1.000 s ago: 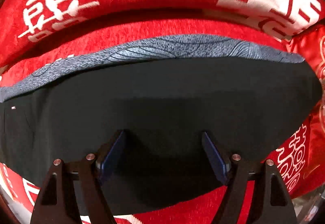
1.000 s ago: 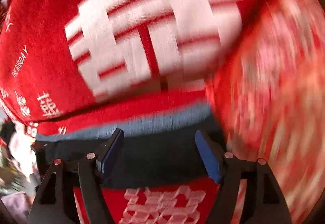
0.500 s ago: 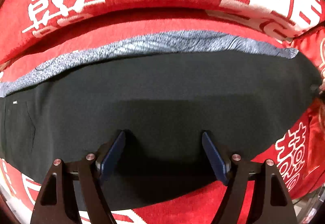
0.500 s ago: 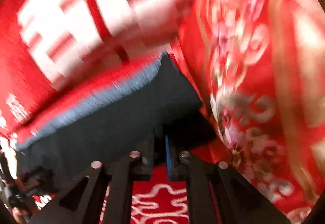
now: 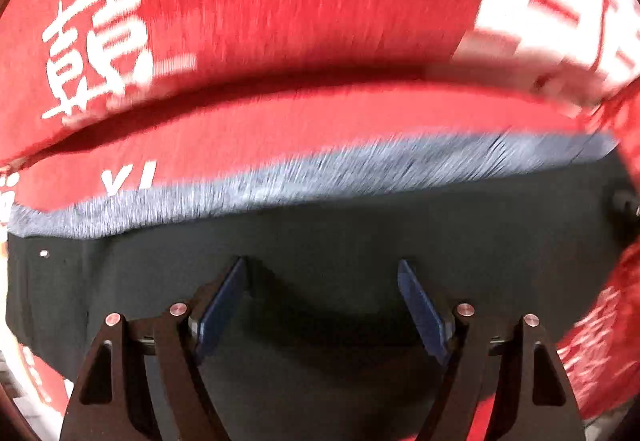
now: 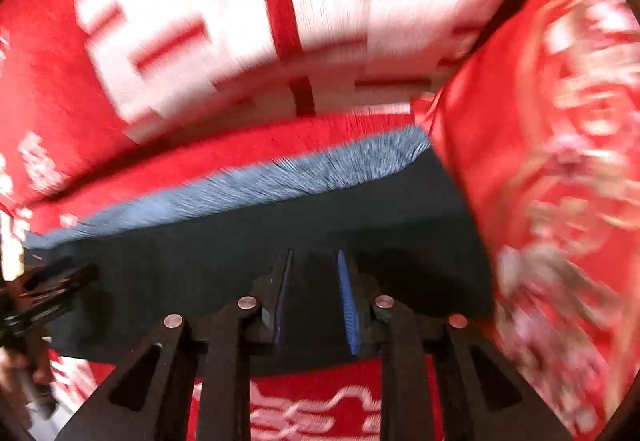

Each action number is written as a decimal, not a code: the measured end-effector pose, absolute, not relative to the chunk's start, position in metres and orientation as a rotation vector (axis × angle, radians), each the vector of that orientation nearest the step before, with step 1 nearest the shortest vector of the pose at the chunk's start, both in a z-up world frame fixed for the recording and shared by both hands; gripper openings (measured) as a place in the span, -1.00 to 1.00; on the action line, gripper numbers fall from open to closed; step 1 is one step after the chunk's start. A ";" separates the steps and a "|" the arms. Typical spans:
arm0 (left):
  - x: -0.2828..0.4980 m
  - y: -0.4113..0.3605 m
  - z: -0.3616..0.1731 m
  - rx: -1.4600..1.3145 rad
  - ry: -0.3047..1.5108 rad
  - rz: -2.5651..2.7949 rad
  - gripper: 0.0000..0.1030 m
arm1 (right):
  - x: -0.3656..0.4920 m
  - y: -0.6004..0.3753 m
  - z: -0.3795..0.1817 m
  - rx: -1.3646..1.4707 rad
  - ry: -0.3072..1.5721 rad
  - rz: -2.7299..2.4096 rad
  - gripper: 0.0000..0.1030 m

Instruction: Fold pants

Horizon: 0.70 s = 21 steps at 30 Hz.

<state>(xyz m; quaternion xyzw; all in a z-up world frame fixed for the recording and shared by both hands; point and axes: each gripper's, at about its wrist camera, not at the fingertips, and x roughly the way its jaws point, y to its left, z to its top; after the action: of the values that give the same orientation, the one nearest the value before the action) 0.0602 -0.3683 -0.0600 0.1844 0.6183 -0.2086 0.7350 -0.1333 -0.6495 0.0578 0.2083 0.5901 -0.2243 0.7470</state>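
The black pants (image 5: 340, 241) lie flat across a red seat, with a blue-grey fabric strip (image 5: 280, 185) along their far edge. My left gripper (image 5: 322, 293) is open over the pants, with nothing between its blue pads. In the right wrist view the pants (image 6: 224, 261) lie the same way, with the strip (image 6: 280, 181) behind. My right gripper (image 6: 314, 281) hovers over the pants' near right part with a narrow gap between its pads and holds nothing that I can see. The other gripper (image 6: 44, 285) shows at the far left edge.
A red sofa back with large white characters (image 5: 280, 1) rises behind the pants. A red embroidered cushion (image 6: 560, 161) stands against the pants' right end. Red printed seat cover (image 6: 312, 401) shows below the near edge. Both views are motion-blurred.
My right gripper, shut half a second ago at the pants' right end, has opened slightly and swung back toward the middle. The left view has shifted a little; its gripper stays open.
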 end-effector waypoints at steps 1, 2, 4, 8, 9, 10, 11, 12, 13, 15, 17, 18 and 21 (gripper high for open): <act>0.055 -0.362 -0.062 0.393 1.350 -0.464 0.66 | -0.146 -0.652 0.048 0.464 1.338 -0.496 -0.51; 0.050 -0.354 -0.060 0.380 1.337 -0.463 0.77 | -0.156 -0.653 0.044 0.485 1.311 -0.485 -0.51; 0.039 -0.339 -0.058 0.370 1.358 -0.494 0.78 | -0.170 -0.649 0.052 0.475 1.286 -0.477 -0.50; 0.027 -0.304 -0.044 0.366 1.390 -0.480 0.78 | -0.190 -0.629 0.069 0.608 1.316 -0.437 -0.36; 0.028 -0.292 -0.039 0.346 1.396 -0.472 0.78 | -0.193 -0.620 0.074 0.659 1.303 -0.392 -0.34; 0.030 -0.276 -0.034 0.325 1.397 -0.463 0.78 | -0.192 -0.607 0.078 0.713 1.292 -0.330 -0.23; 0.035 -0.258 -0.028 0.309 1.393 -0.445 0.78 | -0.188 -0.589 0.081 0.753 1.287 -0.270 -0.14; 0.040 -0.243 -0.023 0.299 1.389 -0.429 0.78 | -0.184 -0.573 0.082 0.776 1.285 -0.227 -0.14; 0.047 -0.226 -0.018 0.292 1.384 -0.408 0.78 | -0.176 -0.549 0.083 0.803 1.283 -0.167 -0.14; 0.060 -0.187 -0.010 0.282 1.375 -0.366 0.78 | -0.161 -0.497 0.080 0.859 1.280 -0.049 -0.14; 0.080 -0.151 -0.005 0.280 1.367 -0.327 0.78 | -0.144 -0.443 0.073 0.941 1.270 0.062 -0.14; 0.092 -0.132 -0.004 0.293 1.360 -0.304 0.78 | -0.138 -0.415 0.063 0.984 1.268 0.103 -0.14; 0.124 -0.087 -0.006 0.324 1.316 -0.257 0.78 | -0.118 -0.348 0.038 1.068 1.275 0.160 -0.14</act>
<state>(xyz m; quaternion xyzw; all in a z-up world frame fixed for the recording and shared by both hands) 0.1238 -0.0872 -0.0061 0.1495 0.6072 -0.1186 0.7713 -0.1182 -0.3484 0.0380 0.4741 0.5660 0.0711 0.6707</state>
